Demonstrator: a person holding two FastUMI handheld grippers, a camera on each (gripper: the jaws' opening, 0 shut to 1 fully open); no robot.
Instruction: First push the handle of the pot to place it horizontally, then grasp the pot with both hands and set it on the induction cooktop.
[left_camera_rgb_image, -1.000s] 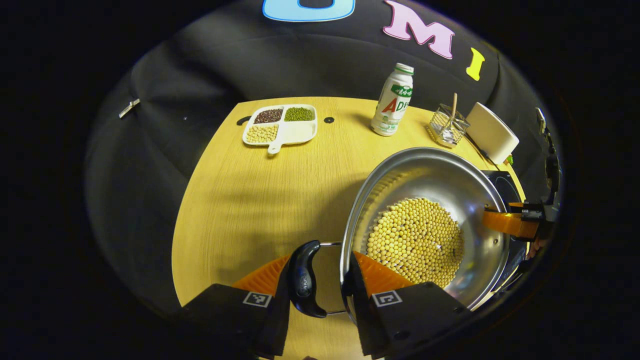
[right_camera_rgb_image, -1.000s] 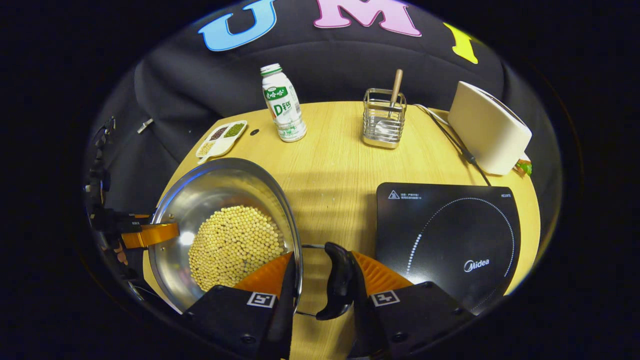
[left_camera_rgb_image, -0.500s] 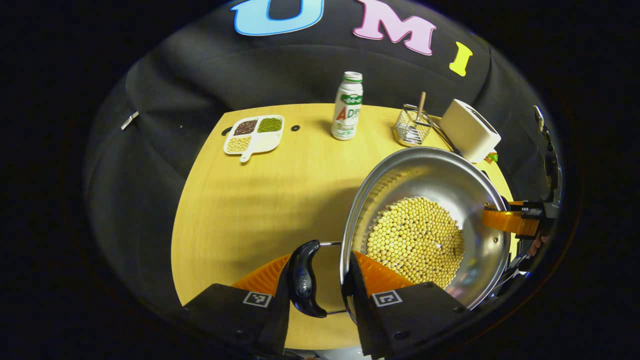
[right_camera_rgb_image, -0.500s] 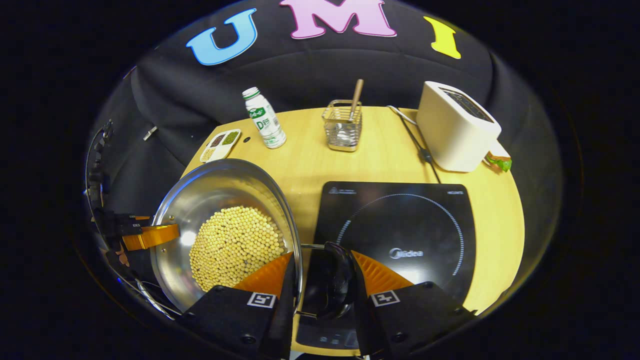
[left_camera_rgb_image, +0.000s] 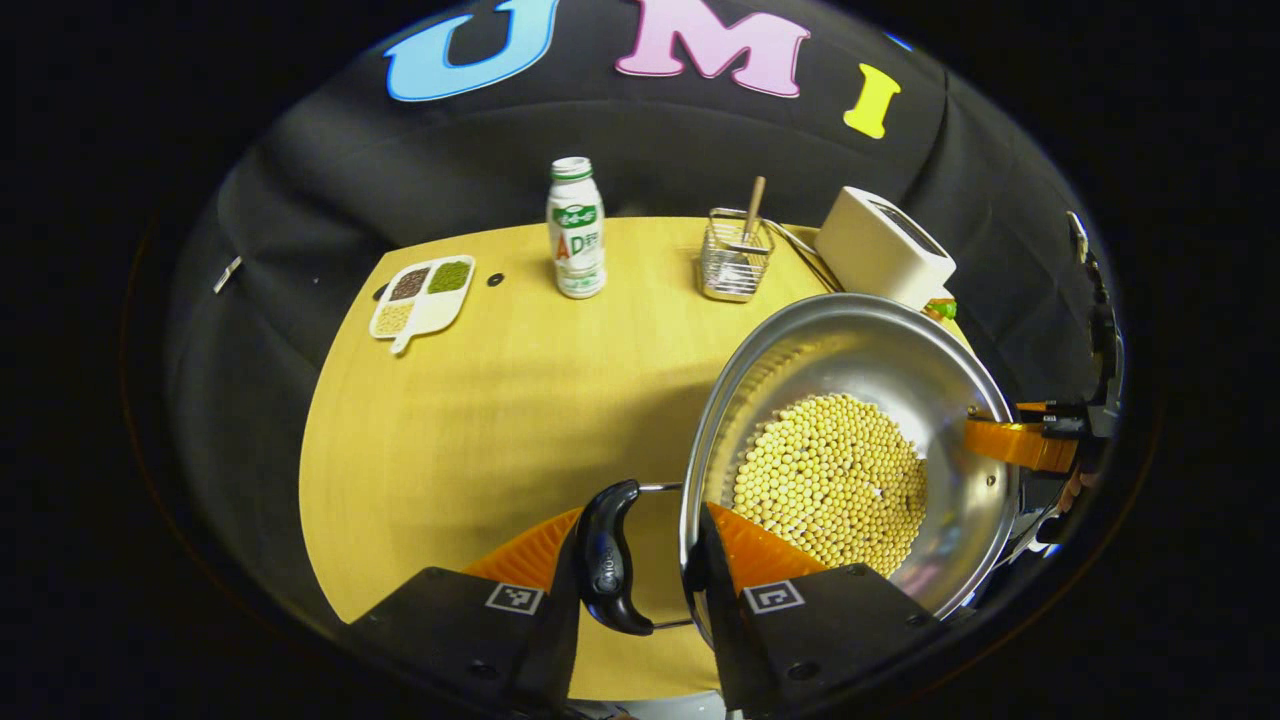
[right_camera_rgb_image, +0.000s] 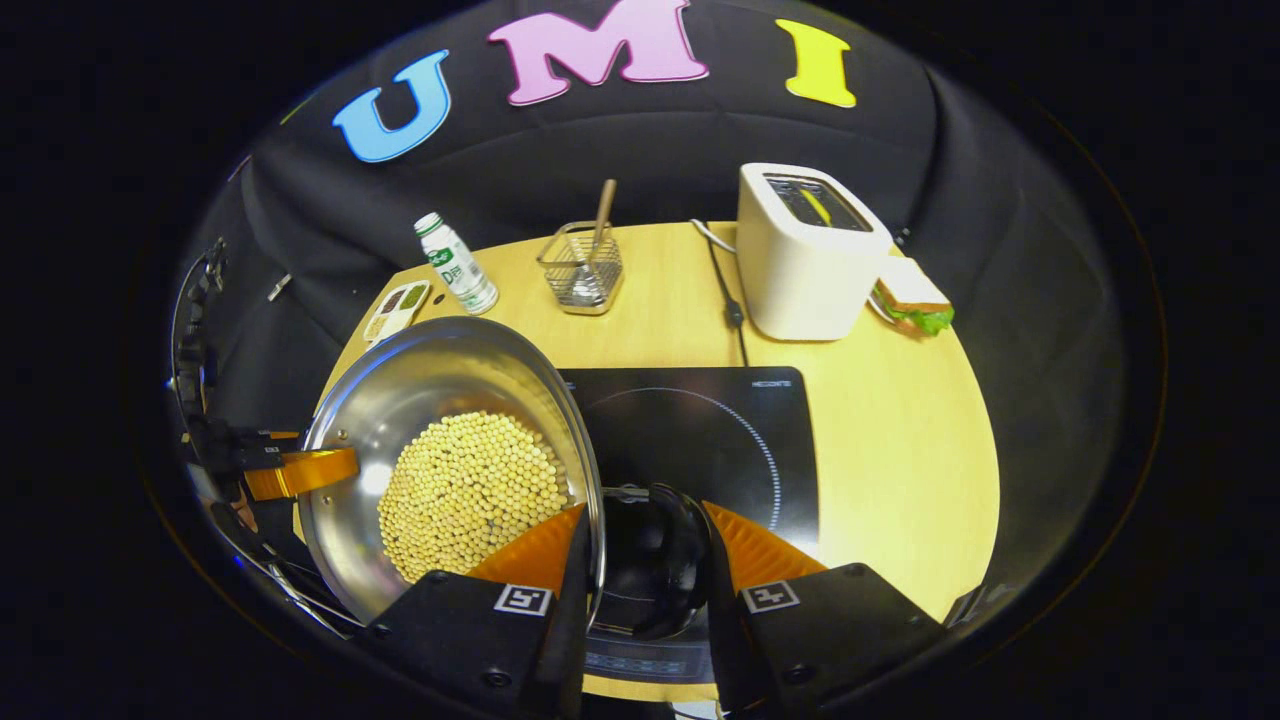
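- Left gripper (left_camera_rgb_image: 640, 560) clamped across the pot (left_camera_rgb_image: 850, 450) rim and its black side handle (left_camera_rgb_image: 607, 560), one finger inside, one outside.
- Right gripper (right_camera_rgb_image: 640, 560) clenched likewise on the opposite handle (right_camera_rgb_image: 655, 570).
- Pot, full of soybeans (right_camera_rgb_image: 465, 490), carried between both, above the induction cooktop (right_camera_rgb_image: 700, 430) edge, just ahead of the right fingers.

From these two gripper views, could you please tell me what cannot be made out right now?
- Whether the pot touches the cooktop: right gripper view, the pot's body hides its underside.
- The cooktop's near edge and controls: right gripper view, covered by the right gripper and the pot handle.
- The tray contents: left gripper view, too small.
- The left gripper finger's contact behind the rim: left gripper view, hidden by the pot wall.
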